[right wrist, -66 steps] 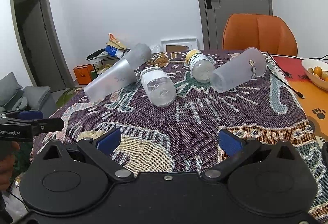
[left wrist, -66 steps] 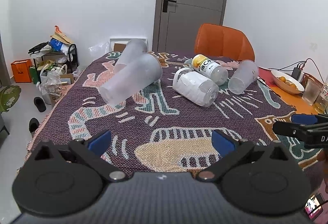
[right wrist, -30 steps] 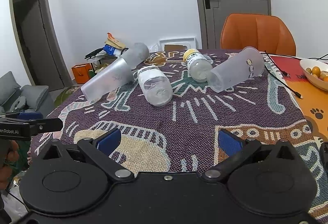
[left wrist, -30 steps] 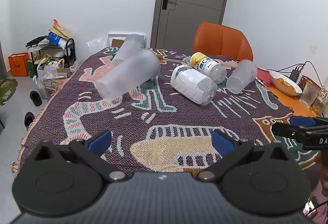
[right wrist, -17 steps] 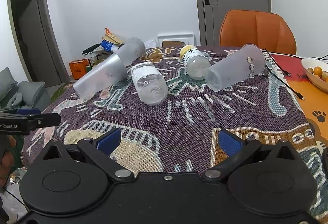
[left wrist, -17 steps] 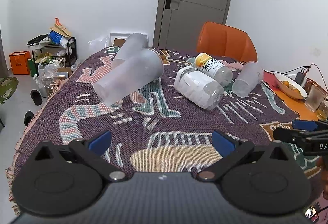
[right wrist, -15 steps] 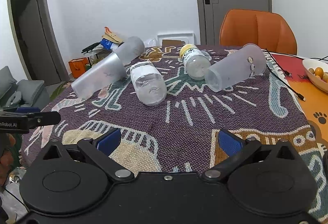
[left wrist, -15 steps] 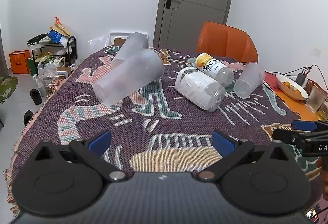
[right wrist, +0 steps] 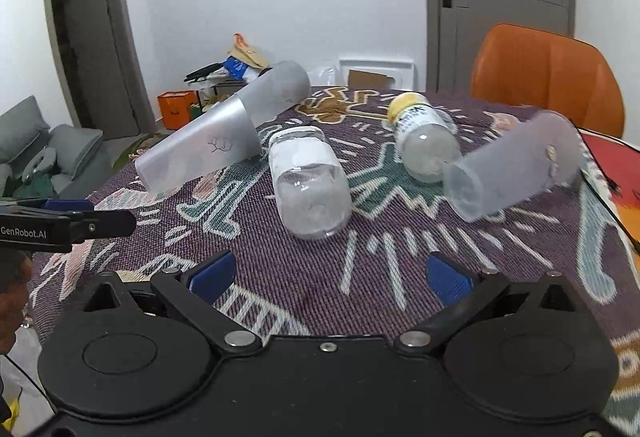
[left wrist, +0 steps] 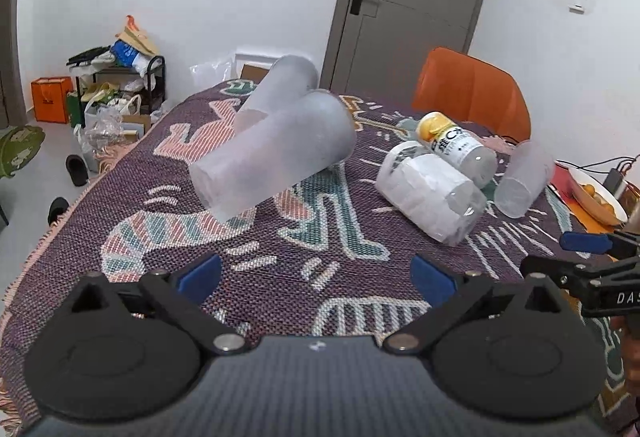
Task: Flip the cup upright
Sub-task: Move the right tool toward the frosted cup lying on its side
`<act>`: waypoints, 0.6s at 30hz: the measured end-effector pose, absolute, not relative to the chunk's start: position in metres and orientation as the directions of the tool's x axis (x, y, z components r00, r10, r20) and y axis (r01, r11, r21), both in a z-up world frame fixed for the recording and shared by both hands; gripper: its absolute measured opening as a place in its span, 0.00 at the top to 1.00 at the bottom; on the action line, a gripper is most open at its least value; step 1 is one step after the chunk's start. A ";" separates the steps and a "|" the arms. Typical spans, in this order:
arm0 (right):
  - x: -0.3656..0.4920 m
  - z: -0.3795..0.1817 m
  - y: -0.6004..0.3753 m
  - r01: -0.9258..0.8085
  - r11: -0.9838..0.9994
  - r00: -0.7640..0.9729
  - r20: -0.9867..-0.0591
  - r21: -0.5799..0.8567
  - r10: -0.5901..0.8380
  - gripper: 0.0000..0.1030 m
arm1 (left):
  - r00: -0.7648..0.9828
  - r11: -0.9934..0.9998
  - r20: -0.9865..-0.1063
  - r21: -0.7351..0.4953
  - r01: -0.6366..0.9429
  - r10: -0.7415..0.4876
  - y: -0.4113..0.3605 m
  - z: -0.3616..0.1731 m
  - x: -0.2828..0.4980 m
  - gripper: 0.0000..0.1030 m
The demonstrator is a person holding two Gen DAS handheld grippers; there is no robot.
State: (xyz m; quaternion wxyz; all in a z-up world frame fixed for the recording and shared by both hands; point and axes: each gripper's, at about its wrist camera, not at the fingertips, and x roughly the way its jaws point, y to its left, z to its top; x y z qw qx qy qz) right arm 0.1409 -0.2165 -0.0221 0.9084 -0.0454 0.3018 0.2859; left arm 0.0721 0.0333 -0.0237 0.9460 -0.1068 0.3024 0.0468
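Observation:
Two tall frosted cups, nested one in the other (left wrist: 276, 153), lie on their side at the left of the patterned cloth; they also show in the right wrist view (right wrist: 216, 141). A shorter frosted cup (left wrist: 522, 179) lies on its side at the right, its base towards me; it also shows in the right wrist view (right wrist: 512, 169). My left gripper (left wrist: 316, 273) is open and empty, short of the nested cups. My right gripper (right wrist: 328, 273) is open and empty, short of the bottles and the short cup.
A clear bottle with a white label (left wrist: 432, 193) and a yellow-capped bottle (left wrist: 456, 145) lie between the cups. An orange chair (left wrist: 472, 93) stands behind the table. A bowl of fruit (left wrist: 596, 193) and cables sit at the right edge. Clutter covers the floor at the left.
Both grippers have moved forward over the cloth towards the cups and bottles, which now look larger. Both stay open. Nothing on the table has moved.

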 end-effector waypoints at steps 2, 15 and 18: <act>0.148 -0.023 -0.211 -0.561 0.823 0.645 -0.576 0.088 0.502 0.00 | 0.809 0.970 -0.587 -0.180 -0.161 0.025 0.036 -0.027 0.076 0.02; 0.194 -0.026 -0.170 -0.628 0.776 0.593 -0.608 0.062 0.528 0.05 | 0.795 0.942 -0.601 -0.212 -0.262 0.085 0.065 -0.039 0.091 0.02; 0.203 -0.030 -0.162 -0.634 0.771 0.583 -0.620 0.057 0.525 0.07 | 0.787 0.932 -0.609 -0.222 -0.285 0.096 0.072 -0.043 0.092 0.02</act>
